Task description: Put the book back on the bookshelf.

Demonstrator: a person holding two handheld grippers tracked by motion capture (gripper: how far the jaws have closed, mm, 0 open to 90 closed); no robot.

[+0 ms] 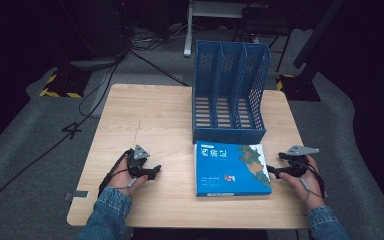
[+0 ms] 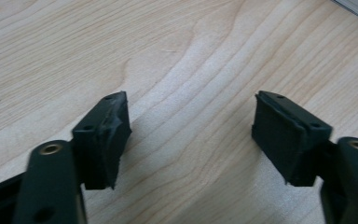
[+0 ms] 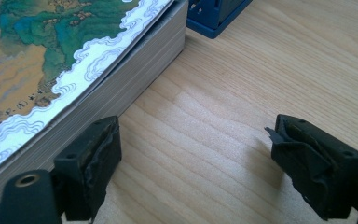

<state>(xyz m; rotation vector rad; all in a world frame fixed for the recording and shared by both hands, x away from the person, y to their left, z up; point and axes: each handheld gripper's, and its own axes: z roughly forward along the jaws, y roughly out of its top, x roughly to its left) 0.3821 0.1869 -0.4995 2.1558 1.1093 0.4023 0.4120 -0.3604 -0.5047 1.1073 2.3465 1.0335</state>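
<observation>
**Book flat on a pale table, both grippers spread beside it**

Book [image 1: 233, 169] lies flat on its back at the near middle-right of the wooden table [image 1: 145, 115], its cover blue with a green and tan landscape and a band of white wave lines. Its far edge sits just in front of the blue file rack [image 1: 228, 95], which stands upright at the far edge of the table with three open slots facing the person (perforated side walls, slatted floor).

On the book's right, the right gripper [image 1: 274, 172] rests on the tabletop with its jaws spread wide and nothing between them. In the right gripper view the left-hand jaw sits right beside the page edge of the book [image 3: 121, 88], perhaps touching it, and a corner of the rack [image 3: 216, 16] shows beyond. The left gripper [image 1: 154, 171] rests well apart from the book on its left side, jaws likewise spread over bare wood [image 2: 182, 60].

Bare light-grained wood runs across the whole left half of the table and along the near edge in front of the book. Grey matting [image 1: 25, 135] covers the floor around the table, and black cables [image 1: 87, 95] trail across it toward dark equipment at the back; two stand bases there carry yellow-and-black striping [image 1: 60, 92]. The room beyond is dark.
</observation>
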